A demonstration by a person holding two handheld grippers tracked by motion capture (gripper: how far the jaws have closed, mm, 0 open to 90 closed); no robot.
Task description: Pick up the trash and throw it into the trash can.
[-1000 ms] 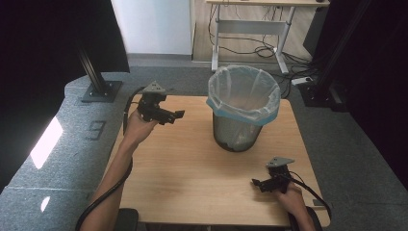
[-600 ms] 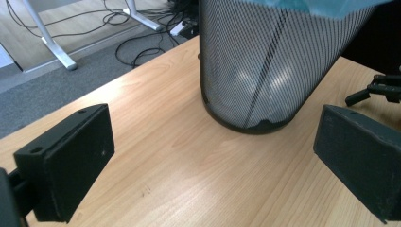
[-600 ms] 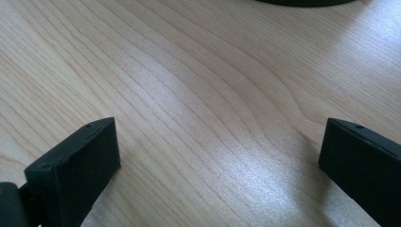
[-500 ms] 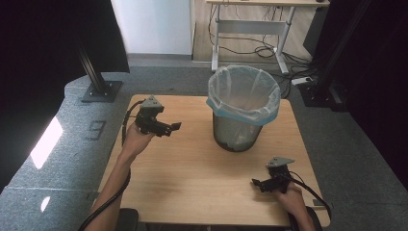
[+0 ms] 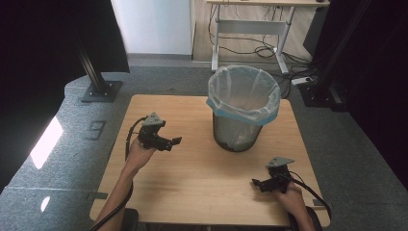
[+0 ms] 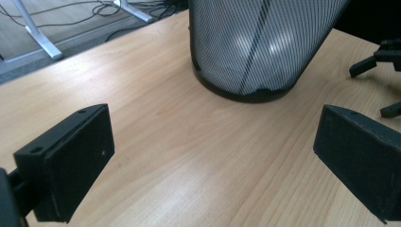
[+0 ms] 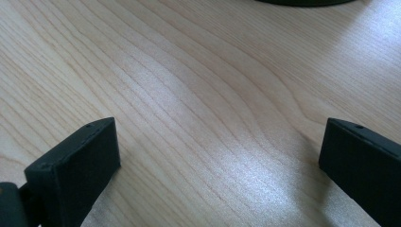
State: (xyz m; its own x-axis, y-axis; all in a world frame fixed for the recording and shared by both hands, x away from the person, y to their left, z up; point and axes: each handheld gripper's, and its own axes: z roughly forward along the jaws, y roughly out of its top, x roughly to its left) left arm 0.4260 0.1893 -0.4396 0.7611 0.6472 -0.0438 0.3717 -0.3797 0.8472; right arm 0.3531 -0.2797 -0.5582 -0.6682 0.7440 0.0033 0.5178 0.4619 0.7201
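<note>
The left tool [image 5: 169, 142] hangs over the left half of the table [image 5: 202, 192] with jaws spread wide and nothing in them, aimed at the mesh waste bin [image 5: 239, 132], which stands near and right of it at the table's far middle. The right tool [image 5: 257, 183], equally wide open and holding nothing, sits low by the near right edge, bare wood between its jaws. Between the two tools and in front of the bin the tabletop lies open; the bin's plastic liner [image 5: 243, 91] folds over its rim.

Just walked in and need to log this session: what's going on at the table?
A person holds a gripper in each hand over a wooden table. The left gripper points toward a mesh wastebasket lined with a plastic bag; the right gripper sits near the table's front edge. Both are open and hold nothing.
</note>
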